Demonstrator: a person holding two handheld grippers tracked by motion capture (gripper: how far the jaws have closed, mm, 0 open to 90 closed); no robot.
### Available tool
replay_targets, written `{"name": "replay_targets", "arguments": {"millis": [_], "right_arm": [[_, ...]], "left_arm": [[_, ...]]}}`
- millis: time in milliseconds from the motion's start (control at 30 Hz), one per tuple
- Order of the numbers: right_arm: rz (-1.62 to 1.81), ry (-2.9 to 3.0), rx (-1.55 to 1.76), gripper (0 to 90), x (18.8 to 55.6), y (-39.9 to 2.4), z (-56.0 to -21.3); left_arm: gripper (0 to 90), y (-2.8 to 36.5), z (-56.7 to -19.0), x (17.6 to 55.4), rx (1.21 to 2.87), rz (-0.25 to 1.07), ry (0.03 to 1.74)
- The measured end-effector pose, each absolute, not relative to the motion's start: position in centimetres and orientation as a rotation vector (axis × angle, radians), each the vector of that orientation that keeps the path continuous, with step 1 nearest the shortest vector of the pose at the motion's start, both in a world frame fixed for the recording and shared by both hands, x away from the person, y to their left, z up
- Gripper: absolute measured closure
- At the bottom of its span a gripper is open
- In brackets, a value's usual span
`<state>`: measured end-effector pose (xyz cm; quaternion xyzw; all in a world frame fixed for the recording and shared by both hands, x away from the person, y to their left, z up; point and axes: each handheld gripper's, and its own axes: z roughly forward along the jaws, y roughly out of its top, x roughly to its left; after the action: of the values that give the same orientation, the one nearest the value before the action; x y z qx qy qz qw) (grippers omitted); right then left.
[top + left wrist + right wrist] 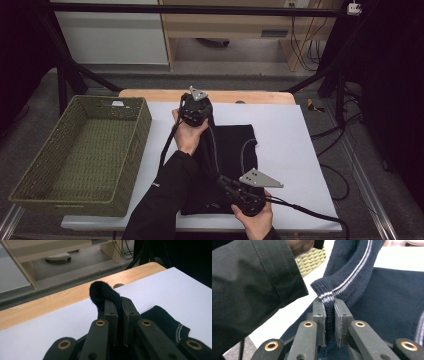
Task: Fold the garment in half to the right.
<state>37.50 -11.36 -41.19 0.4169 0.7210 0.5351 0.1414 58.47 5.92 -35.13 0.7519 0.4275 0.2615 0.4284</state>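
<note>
Your left gripper point(116, 305) has its jaws pinched on a fold of the dark knit garment point(230, 150); your right gripper point(329, 305) clamps the striped hem. The garment lies on the white sheet point(290, 150), right of the woven basket point(80, 155). Both bites look shallow (mere edges), so uneven pulling could slip the knit free.

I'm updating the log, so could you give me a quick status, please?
Left gripper and right gripper both shut on dark sweater. Green basket empty, left. Nothing in the way.
</note>
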Motion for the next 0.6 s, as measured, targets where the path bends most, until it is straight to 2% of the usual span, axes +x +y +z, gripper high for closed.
{"name": "replay_targets", "arguments": {"millis": [600], "right_arm": [[1.435,2.052,1.293,81.0,38.0,-13.6,-42.5]], "left_arm": [[83.8,2.1,-37.7,60.4,1.884,0.573,1.068]]}}
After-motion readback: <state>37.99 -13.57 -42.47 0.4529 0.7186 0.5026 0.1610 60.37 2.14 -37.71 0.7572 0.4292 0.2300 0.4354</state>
